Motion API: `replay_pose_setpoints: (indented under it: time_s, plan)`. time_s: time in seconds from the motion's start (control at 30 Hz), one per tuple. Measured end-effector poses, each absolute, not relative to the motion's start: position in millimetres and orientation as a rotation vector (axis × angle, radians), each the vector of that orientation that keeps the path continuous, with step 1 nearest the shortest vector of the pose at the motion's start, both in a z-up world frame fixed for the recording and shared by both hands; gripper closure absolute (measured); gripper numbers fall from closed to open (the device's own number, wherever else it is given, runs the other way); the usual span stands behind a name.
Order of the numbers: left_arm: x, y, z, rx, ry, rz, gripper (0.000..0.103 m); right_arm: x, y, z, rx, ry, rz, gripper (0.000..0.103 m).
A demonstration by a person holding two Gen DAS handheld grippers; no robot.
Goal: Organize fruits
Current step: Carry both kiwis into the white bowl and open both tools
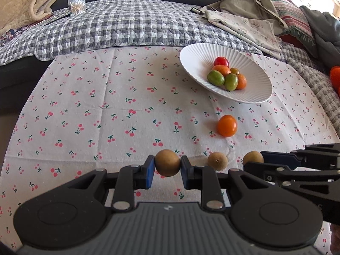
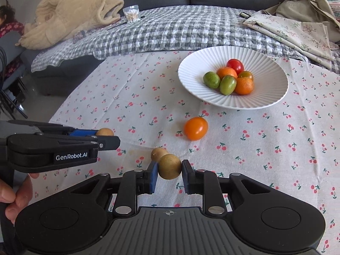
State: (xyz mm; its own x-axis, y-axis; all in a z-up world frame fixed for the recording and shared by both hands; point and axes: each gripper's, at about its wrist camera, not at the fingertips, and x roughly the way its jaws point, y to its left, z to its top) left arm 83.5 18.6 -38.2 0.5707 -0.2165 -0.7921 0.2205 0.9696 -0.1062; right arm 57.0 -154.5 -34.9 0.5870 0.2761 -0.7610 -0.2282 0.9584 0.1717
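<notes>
My left gripper [image 1: 167, 165] is shut on a brown longan [image 1: 167, 162], near the front of the cherry-print tablecloth [image 1: 106, 116]. My right gripper [image 2: 170, 167] is shut on another brown longan [image 2: 170, 166]; it also shows in the left wrist view [image 1: 254, 158]. A third longan [image 1: 217, 161] lies loose on the cloth between the two grippers, seen too in the right wrist view [image 2: 158, 153]. An orange tomato [image 1: 227, 125] lies on the cloth in front of the white ribbed plate [image 1: 252, 89], which holds several green, orange and red fruits.
Behind the table is a grey sofa with a checked quilt [image 1: 127, 27], a beige blanket [image 1: 23, 4], a clear box of cotton swabs [image 1: 77, 4] and a floral fabric bag [image 1: 244, 21]. A person's hand [image 2: 14, 195] holds the left gripper.
</notes>
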Motion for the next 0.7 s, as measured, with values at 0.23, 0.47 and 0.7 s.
replay_pose_setpoints:
  time_s: [0.23,0.47,0.7]
  plan:
    - [85,20,-35,0.003,0.915,-0.251,0.079,56,-161,-27,0.075,0.876,0.279,0.08]
    - [93,24,-25,-0.005,0.88,-0.232,0.079,56,-169,-12,0.097,0.841,0.274,0.08]
    - [102,24,-18,-0.008,0.854,-0.23,0.079,57,-184,1,0.114,0.805,0.244,0.08]
